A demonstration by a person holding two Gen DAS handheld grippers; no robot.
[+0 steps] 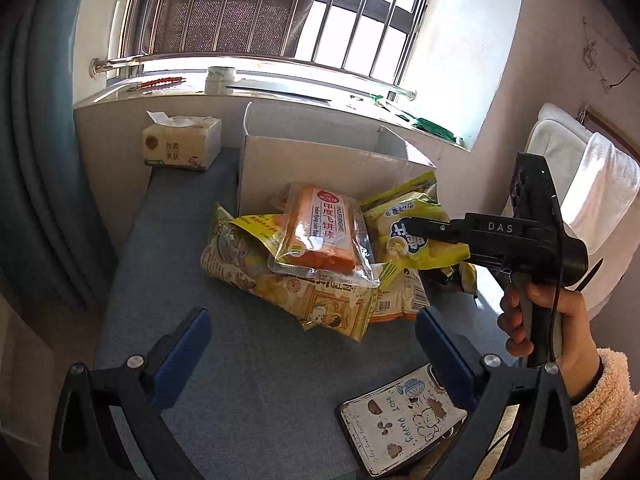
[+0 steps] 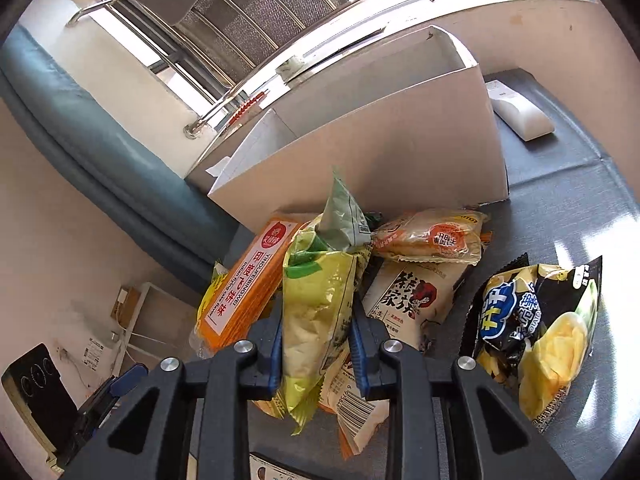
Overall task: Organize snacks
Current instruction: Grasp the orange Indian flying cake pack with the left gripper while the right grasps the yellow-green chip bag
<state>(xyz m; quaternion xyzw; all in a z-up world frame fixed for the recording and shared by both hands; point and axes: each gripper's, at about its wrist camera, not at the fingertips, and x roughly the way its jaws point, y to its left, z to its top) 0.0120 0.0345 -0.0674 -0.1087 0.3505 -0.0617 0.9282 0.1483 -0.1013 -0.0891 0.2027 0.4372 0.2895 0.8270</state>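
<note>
A tissue pack (image 1: 182, 143) sits on the grey-blue surface (image 1: 256, 380) near the window sill (image 1: 256, 92), with barred window rails (image 1: 280, 20) above it. A phone (image 1: 400, 420) with a cartoon-print case lies face down on the near side. A white remote (image 2: 520, 114) lies further off, and white towels (image 1: 592, 200) hang at the wall.

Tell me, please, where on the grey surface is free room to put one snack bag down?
The grey surface is bare between the snack pile and the open left gripper, and along the left up to the tissue pack. It is crowded before the white box, where the right gripper holds a yellow bag, and near the phone.
</note>
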